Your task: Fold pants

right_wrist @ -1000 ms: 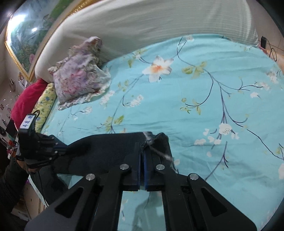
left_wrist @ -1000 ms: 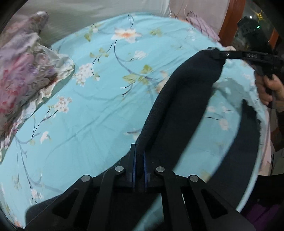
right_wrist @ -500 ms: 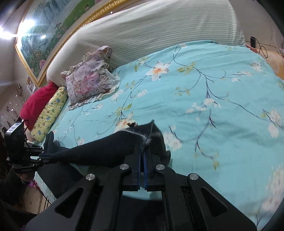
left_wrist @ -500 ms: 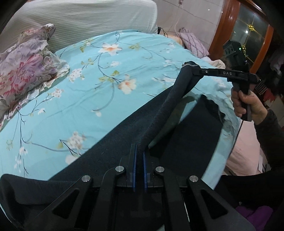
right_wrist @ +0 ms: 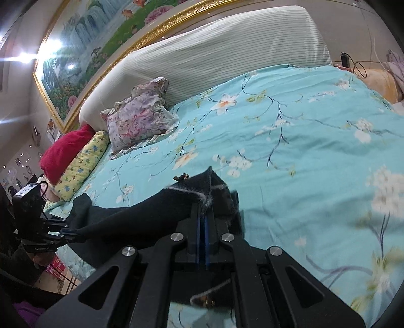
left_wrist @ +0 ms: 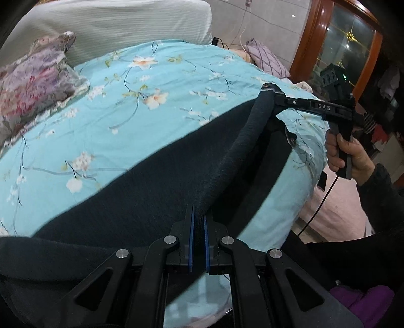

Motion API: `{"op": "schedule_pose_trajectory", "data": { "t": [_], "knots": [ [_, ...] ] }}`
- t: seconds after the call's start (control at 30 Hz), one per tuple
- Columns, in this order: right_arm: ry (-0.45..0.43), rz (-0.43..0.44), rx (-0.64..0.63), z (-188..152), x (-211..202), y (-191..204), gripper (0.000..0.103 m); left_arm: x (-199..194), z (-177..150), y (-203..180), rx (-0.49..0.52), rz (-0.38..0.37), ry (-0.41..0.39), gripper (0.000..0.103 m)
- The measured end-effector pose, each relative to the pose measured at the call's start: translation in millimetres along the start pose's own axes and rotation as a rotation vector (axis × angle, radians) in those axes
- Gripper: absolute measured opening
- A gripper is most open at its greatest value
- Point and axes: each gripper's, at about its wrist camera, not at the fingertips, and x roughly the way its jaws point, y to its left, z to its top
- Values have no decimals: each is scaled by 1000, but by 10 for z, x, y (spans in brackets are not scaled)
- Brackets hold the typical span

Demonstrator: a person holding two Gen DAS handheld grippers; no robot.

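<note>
1. A floral pillow [left_wrist: 32,83] lies at the far left of the bed, against the striped headboard [left_wrist: 108,22]; in the right wrist view a red pillow [right_wrist: 64,151] and a yellow one [right_wrist: 80,165] sit beyond it
2. The sheet [left_wrist: 121,121] is turquoise with white blossoms and covers the whole bed
3. The pants [left_wrist: 141,199] (dark, fuzzy cloth) lie spread on the near part of the sheet, one edge lifted into a taut ridge between the two tools
4. The left gripper [left_wrist: 197,242] has its blue pads pressed together on the near end of that ridge
5. The right gripper [left_wrist: 271,94] is clamped on the far end, at the bed's right edge; in its own view the jaws pinch a pale-stitched corner of the cloth
6. A hand [left_wrist: 346,156] holds the right tool's handle, a cable hanging below it
7. A purple cushion [left_wrist: 267,59] and a wooden door frame [left_wrist: 305,45] stand at the far right
</note>
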Motion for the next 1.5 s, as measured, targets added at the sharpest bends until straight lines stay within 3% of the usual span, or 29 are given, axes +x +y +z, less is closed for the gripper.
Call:
{"op": "schedule_pose_trajectory", "data": {
  "t": [0.23,0.53,0.57,0.7,0.83,0.9,0.93,0.97,1.03,1.2,1.5],
  "knots": [
    [-6,-46,43,-269,-81,-82,3,73,-157,-127,37,22,-2,4],
    [25,-112,105,-607,-84,-179,3,386,-319,-180,80,61,53,8],
    [21,-127,98,-625,-109,-152,3,379,-333,-184,82,63,47,9],
    [31,-181,63,-660,-192,-20,3,326,-345,-149,66,28,42,31],
    [2,-214,63,-666,-337,76,4,250,-380,-100,35,27,26,36],
    [-27,-231,58,-650,-432,153,13,190,-417,-62,9,27,16,38],
    [-39,-238,59,-640,-477,197,30,144,-432,-24,-9,25,6,38],
    [-54,-230,60,-631,-516,246,56,105,-447,1,-23,25,-3,39],
    [-98,-194,51,-615,-572,390,71,35,-473,60,-49,31,-17,41],
    [-86,-64,9,-554,-377,830,71,-212,-541,327,-130,74,-65,43],
    [50,124,-65,-601,392,1530,71,-687,-823,1097,-319,168,-132,43]
  ]
}}
